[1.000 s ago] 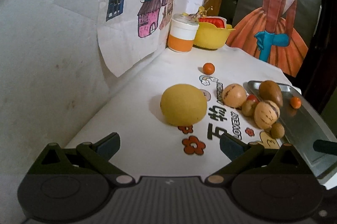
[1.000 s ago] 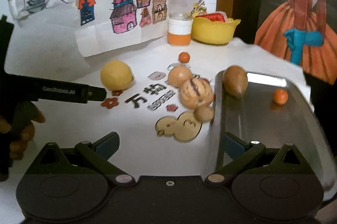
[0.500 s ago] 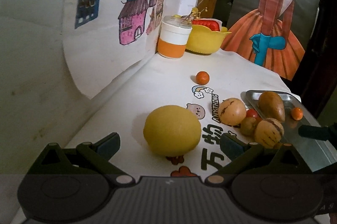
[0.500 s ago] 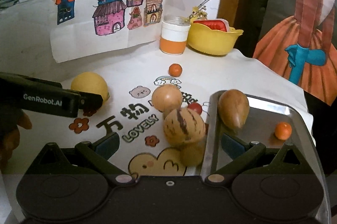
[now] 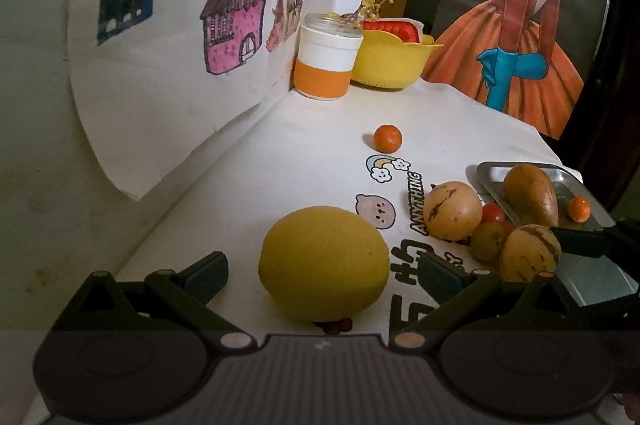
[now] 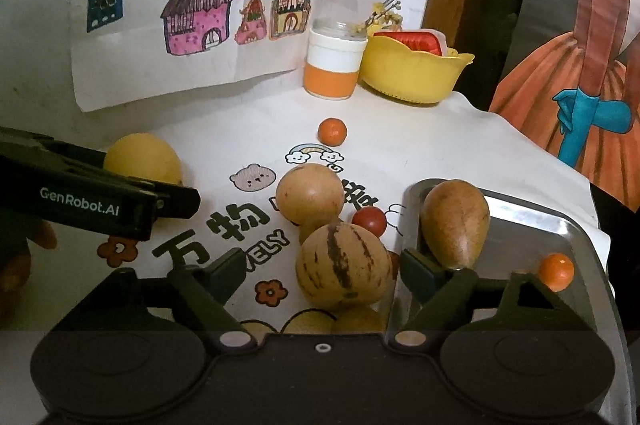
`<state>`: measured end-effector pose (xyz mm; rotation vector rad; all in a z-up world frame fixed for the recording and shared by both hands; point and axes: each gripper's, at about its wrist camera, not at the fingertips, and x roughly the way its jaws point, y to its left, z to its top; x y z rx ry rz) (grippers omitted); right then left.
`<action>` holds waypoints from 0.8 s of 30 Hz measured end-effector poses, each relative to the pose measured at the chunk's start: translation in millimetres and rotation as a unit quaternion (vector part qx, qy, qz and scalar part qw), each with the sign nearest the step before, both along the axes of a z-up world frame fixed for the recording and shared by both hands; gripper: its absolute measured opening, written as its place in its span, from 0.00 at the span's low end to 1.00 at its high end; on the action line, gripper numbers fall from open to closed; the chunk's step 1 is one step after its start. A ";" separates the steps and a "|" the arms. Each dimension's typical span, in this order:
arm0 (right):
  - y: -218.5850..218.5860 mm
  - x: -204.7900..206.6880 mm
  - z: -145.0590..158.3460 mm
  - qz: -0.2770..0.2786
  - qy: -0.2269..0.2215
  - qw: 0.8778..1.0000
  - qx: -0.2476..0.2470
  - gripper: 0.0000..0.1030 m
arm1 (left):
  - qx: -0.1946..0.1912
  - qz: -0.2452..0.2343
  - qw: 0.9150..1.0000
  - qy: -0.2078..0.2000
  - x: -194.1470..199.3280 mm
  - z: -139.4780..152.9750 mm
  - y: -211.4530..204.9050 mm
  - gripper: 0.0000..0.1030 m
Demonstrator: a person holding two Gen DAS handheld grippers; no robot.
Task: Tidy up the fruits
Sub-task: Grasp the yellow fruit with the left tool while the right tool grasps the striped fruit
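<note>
Left claw (image 5: 322, 271) (marked "GenRobot.AI") gapes around yellow fruit (image 5: 323, 264); right claw (image 6: 322, 275) spread beside striped melon (image 6: 343, 264).

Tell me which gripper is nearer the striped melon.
Right. The right gripper brackets the striped melon with open fingers; the left gripper sits farther off, around the yellow fruit.

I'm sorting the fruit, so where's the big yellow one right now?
The big yellow fruit sits on the tablecloth between the open left gripper fingers, left of the striped melons.
</note>
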<state>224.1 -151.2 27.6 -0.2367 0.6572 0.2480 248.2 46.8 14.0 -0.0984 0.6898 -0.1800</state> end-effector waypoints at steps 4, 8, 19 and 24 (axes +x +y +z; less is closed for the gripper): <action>0.2 2.2 -3.0 -0.008 0.000 1.000 -0.005 0.69 | -0.001 -0.002 1.000 -0.007 1.1 0.0 -0.6 0.98; -2.5 5.3 -4.7 -0.017 0.004 1.000 -0.003 0.63 | 0.000 -0.007 1.000 -0.006 2.2 -0.5 -2.2 0.92; -3.3 4.8 -5.7 -0.021 -0.003 1.000 -0.014 0.53 | 0.010 -0.012 1.000 -0.010 1.6 -0.4 -6.4 0.73; -3.4 3.0 -5.1 -0.018 -0.003 1.000 -0.010 0.52 | 0.013 -0.006 1.000 -0.012 1.1 0.2 -6.0 0.65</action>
